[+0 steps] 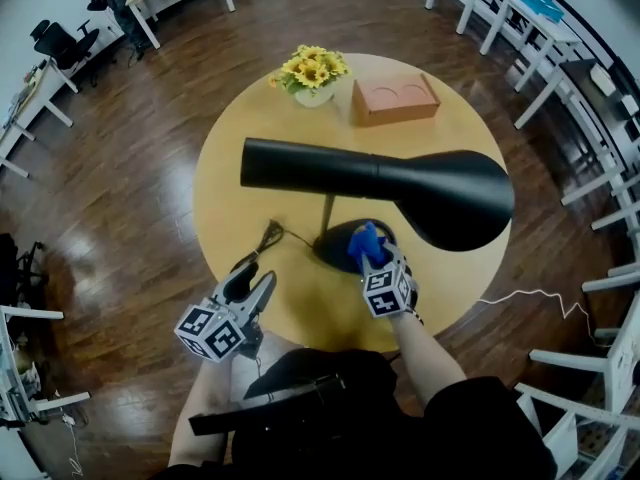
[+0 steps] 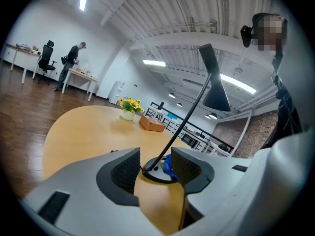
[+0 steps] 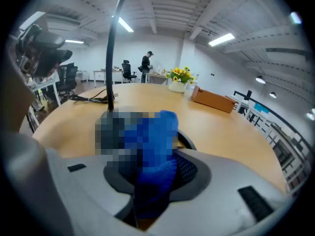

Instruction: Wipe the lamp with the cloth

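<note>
My right claw [image 3: 153,183] is pinched down on the blue cloth [image 3: 165,127]. The fabric fills the narrow gap between the pads and bunches out ahead of the tips. In the head view that bunch lies over the right part of the lamp's round black base [image 1: 338,245], low in the centre of the frame. I cannot tell whether it presses on the base.

My left claw [image 2: 155,163] stands spread with nothing between its pads. Through its gap I see the base and the thin stem [image 2: 184,119] rising to the upper right. In the head view this claw sits lower left of the base, clear of it, beside the lamp's cable [image 1: 272,234].

The near rim of the round table [image 1: 225,183] runs just under both claws at the bottom of the frame, so there is little tabletop below them. Bare wood lies open to the left of the base. The long black shade [image 1: 400,183] stretches across the middle of the frame, above the base and over its right side.

I count one lamp, one cloth, one pot of yellow flowers [image 1: 313,71] and one flat brown box [image 1: 394,99]. Both of the last sit at the far rim, upper centre, well apart from the claws.
</note>
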{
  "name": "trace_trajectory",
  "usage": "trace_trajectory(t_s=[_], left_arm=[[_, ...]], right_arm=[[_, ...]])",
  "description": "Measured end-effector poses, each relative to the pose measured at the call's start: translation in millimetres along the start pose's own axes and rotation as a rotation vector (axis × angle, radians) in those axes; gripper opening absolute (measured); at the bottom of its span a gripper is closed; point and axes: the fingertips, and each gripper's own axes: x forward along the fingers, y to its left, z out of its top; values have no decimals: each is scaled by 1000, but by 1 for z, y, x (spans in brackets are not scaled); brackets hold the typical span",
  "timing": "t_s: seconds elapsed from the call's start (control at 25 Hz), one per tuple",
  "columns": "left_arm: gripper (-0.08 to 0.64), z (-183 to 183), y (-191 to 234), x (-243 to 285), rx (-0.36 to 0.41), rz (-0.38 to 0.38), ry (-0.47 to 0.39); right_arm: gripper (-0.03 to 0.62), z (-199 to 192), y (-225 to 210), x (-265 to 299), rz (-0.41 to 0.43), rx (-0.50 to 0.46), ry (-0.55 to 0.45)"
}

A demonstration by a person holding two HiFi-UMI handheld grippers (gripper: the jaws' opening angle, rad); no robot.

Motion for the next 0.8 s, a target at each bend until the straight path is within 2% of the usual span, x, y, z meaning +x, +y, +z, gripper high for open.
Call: trace_trajectory(t_s=[0.12, 0.2, 0.28, 0.36, 0.56, 0.72, 0.8], left_arm=[[190, -5, 0, 8, -11, -43, 25], [189, -8, -1, 12, -14, -67, 39], [190, -12, -3, 15, -19, -90, 52], [190, -15, -2, 15, -22, -107, 62], [190, -11, 4, 12, -9, -109, 66], [190, -3, 3, 13, 24, -119, 69], [190, 1, 4, 12, 39, -121, 70]], right_arm=[[133, 6, -9, -23, -61, -128, -10], [133, 12, -17, -33, -115, -156, -8], [132, 10, -24, -36, -154, -116, -5], [132, 15, -21, -35, -158, -57, -47], [133, 61, 11, -18, -79, 18, -212], [133, 81, 24, 4, -33, 124, -199], [132, 82, 30, 15, -18, 110, -167]])
